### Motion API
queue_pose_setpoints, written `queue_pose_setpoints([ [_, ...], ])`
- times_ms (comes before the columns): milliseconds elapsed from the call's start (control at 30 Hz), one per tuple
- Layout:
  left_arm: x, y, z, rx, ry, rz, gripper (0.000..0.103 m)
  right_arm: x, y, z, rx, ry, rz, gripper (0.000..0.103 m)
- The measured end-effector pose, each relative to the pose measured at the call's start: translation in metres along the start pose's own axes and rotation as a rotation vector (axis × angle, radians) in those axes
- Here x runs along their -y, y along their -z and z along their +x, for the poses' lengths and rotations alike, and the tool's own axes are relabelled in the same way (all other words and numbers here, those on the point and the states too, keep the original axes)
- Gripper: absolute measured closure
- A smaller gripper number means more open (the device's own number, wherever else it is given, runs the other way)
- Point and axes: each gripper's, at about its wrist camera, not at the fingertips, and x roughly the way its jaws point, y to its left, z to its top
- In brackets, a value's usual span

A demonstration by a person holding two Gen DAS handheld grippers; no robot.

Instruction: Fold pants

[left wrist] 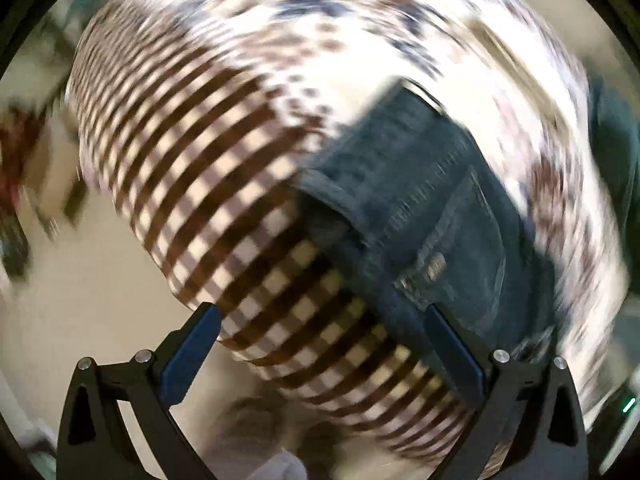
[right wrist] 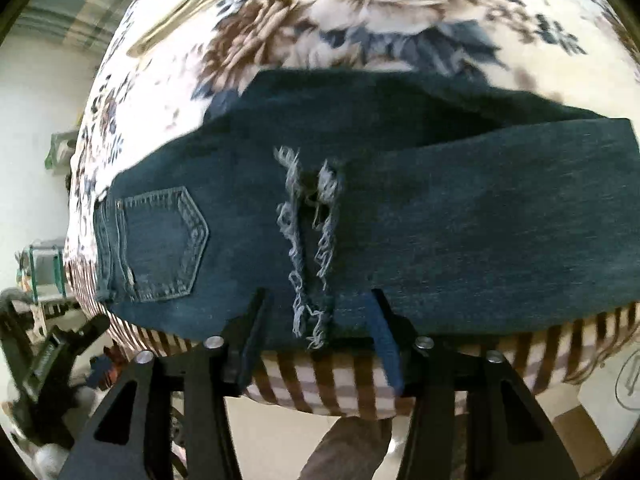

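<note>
Right hand-held gripper [right wrist: 316, 320] open, empty, over frayed hems of jeans [right wrist: 440, 220]; left hand-held gripper [left wrist: 320, 320] wide, empty. Legs folded; next, regrasp for another fold.

Cloth on cloth, matt throughout.
I see dark blue denim pants [right wrist: 400, 216], coarse, hems frayed at 6 o'clock, on a soft floral-and-checked cotton bedspread [right wrist: 360, 20].

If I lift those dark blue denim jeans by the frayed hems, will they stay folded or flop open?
The dark blue denim jeans would probably flop: they drape softly over the bed's edge. The frayed hems lie loose, so layers may slide apart. Denim looks thick, likely somewhat heavy.
</note>
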Motion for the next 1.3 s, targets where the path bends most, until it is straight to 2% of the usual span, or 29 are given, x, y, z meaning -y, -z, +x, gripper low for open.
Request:
queue_pose_setpoints([
  [33, -0.013, -0.003, 0.005, 0.002, 0.062, -0.079, 0.000, 0.006, -0.004, -0.003, 0.016, 0.014, 0.014, 0.023],
  [133, -0.032, -0.009, 0.026, 0.000, 0.203, -0.251, 0.000, 0.018, -0.010, -0.016, 0.017, 0.069, 0.068, 0.021],
  [200, -0.036, -0.012, 0.043, 0.008, 0.258, -0.301, 0.002, 0.033, -0.017, -0.022, 0.024, 0.087, 0.114, 0.021],
  [233, -0.036, -0.016, 0.053, 0.021, 0.292, -0.317, 0.010, 0.040, -0.019, -0.023, 0.024, 0.096, 0.124, 0.021],
  [300, -0.035, -0.021, 0.059, 0.067, 0.326, -0.327, 0.048, 0.053, -0.024, -0.027, 0.025, 0.114, 0.145, 0.021],
  [333, -0.032, -0.024, 0.058, 0.092, 0.339, -0.314, 0.077, 0.058, -0.026, -0.027, 0.026, 0.119, 0.149, 0.021],
  [500, -0.025, -0.028, 0.059, 0.132, 0.340, -0.303, 0.076, 0.070, -0.030, -0.022, 0.017, 0.155, 0.148, 0.021],
  [533, -0.025, -0.028, 0.063, 0.136, 0.337, -0.298, 0.071, 0.064, -0.033, -0.013, 0.012, 0.159, 0.149, 0.021],
  [600, -0.023, -0.031, 0.069, 0.137, 0.304, -0.257, 0.070, 0.069, -0.030, -0.011, 0.001, 0.160, 0.157, 0.021],
  [733, -0.016, -0.024, 0.037, 0.170, 0.235, -0.210, 0.073, 0.072, -0.026, -0.007, -0.017, 0.183, 0.140, 0.021],
  [833, -0.020, -0.021, 0.011, 0.260, 0.278, -0.217, 0.088, 0.073, -0.023, -0.008, -0.016, 0.186, 0.131, 0.021],
  [933, -0.010, -0.028, -0.004, 0.308, 0.364, -0.203, 0.090, 0.079, -0.023, -0.010, -0.018, 0.172, 0.148, 0.021],
  [1067, 0.014, -0.044, -0.026, 0.378, 0.483, -0.122, 0.090, 0.080, -0.026, -0.009, -0.020, 0.159, 0.166, 0.021],
  [1100, 0.017, -0.048, -0.027, 0.384, 0.490, -0.111, 0.090, 0.081, -0.026, -0.011, -0.019, 0.158, 0.162, 0.021],
  [1133, 0.019, -0.053, -0.024, 0.384, 0.483, -0.100, 0.090, 0.081, -0.026, -0.012, -0.018, 0.157, 0.158, 0.021],
  [1233, 0.007, -0.064, 0.007, 0.338, 0.390, -0.129, 0.090, 0.078, -0.028, -0.011, -0.021, 0.151, 0.155, 0.021],
  [1300, -0.019, -0.066, 0.043, 0.238, 0.347, -0.219, 0.090, 0.078, -0.027, -0.012, -0.028, 0.155, 0.163, 0.021],
])
